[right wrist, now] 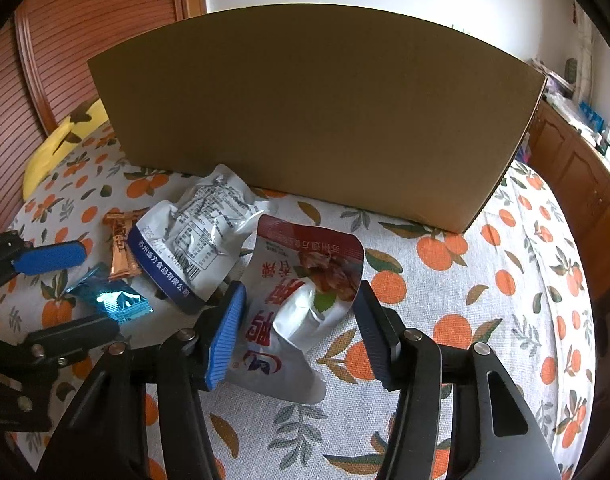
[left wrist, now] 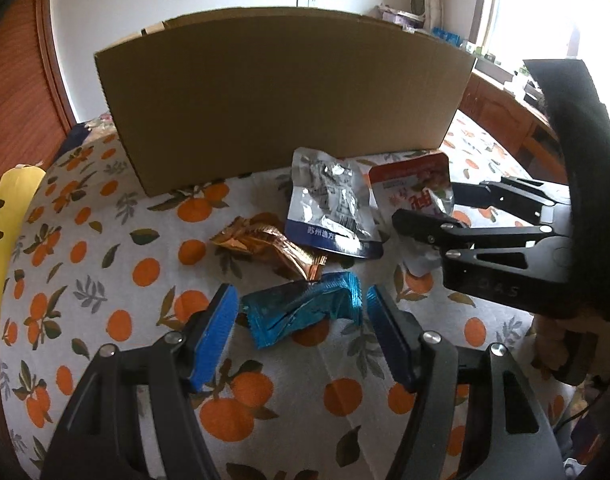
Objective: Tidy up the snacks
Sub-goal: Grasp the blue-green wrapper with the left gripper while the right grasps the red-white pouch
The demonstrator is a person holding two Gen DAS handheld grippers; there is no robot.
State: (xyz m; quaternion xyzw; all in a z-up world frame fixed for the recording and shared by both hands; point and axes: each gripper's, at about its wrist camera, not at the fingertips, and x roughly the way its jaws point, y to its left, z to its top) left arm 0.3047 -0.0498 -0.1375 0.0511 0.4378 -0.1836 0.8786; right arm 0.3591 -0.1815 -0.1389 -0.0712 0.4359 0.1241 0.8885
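Four snack packets lie on the orange-print cloth [right wrist: 485, 280]: one blue foil wrapper [left wrist: 305, 308], one copper-gold wrapper [left wrist: 269, 246], one silver pouch with a navy edge [left wrist: 333, 208], one red-and-white pouch [right wrist: 301, 300]. One cardboard box [right wrist: 317, 120] stands behind them; two grippers

A white tablecloth [right wrist: 445, 280] printed with oranges and green leaves is covering the work surface. A yellow cushion [left wrist: 1, 248] is lying at its far left edge, beside reddish slatted wooden panelling [right wrist: 85, 40]. Along the right wall, a wooden cabinet [right wrist: 577, 176] is carrying a clutter of small items too blurred to identify, while daylight is flooding through a window [left wrist: 545, 0].
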